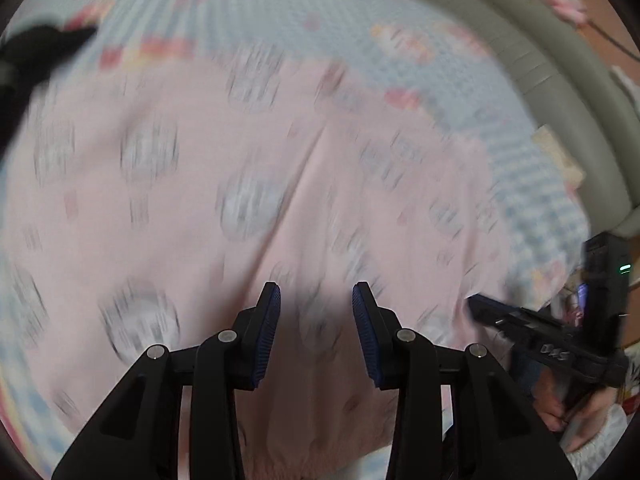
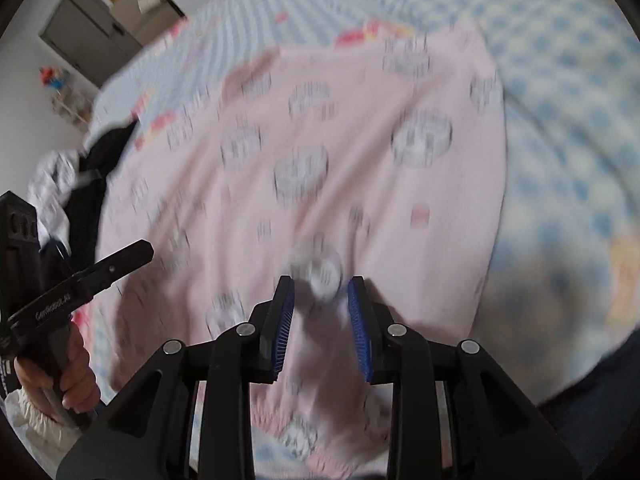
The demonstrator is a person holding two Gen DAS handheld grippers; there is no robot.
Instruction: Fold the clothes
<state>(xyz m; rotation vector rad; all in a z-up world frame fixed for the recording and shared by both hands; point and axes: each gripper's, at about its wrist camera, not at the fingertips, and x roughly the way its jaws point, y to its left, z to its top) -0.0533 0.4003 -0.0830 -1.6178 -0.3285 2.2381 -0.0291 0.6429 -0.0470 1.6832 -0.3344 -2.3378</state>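
Folding barely begun, by the look of it: pink printed garment (image 1: 248, 184) spread wide and mostly flat on the blue checked bedspread (image 1: 304, 12), one soft crease running down its middle, no crisp folded edge to be made out through the motion blur. Left gripper (image 1: 316, 300) poised just above the near part of the garment, jaws apart, nothing between the blue pads. Right gripper (image 2: 321, 294) likewise over the garment's near edge, jaws apart; a raised bit of pink cloth showing between the pads, contact with it impossible to confirm, so not counted as gripped. Probably every fold left to do, starting with a pinch on the near hem or corners. Beyond the garment's far left corner in the right wrist view, a heap of dark clothing (image 2: 100, 168) and white clothing (image 2: 52, 184) at the bedspread's edge, seemingly waiting. No basket, box or other container visible anywhere; grey padded rim (image 1: 532, 68) curving past the garment's far right side, apparently part of the bed.
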